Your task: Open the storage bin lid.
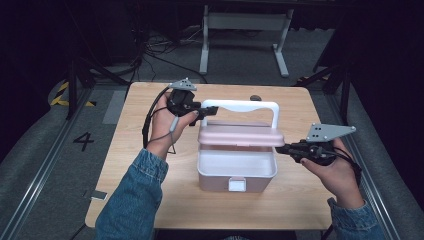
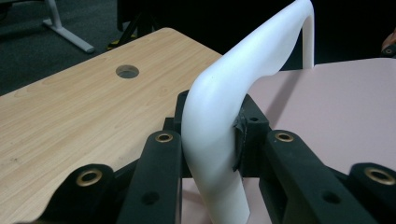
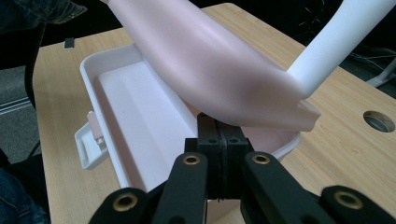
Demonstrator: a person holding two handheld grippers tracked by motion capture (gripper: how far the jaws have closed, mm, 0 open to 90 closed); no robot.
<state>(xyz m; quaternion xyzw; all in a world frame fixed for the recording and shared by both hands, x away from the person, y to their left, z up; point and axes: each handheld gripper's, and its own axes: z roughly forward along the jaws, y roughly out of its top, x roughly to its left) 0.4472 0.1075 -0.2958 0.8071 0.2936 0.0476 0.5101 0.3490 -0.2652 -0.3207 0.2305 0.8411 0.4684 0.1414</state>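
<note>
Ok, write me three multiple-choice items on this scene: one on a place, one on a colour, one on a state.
1. Where does the left gripper grip?
A. the white handle
B. the front latch
C. the table edge

2. What colour is the lid?
A. blue
B. pink
C. green

3. How does the box stand?
A. latched shut
B. tipped on its side
C. open, lid raised

Answers:
1 A: the fingers clamp the handle's corner.
2 B: it is pale pink in every view.
3 C: the box's inside shows beneath the lifted lid.
</note>
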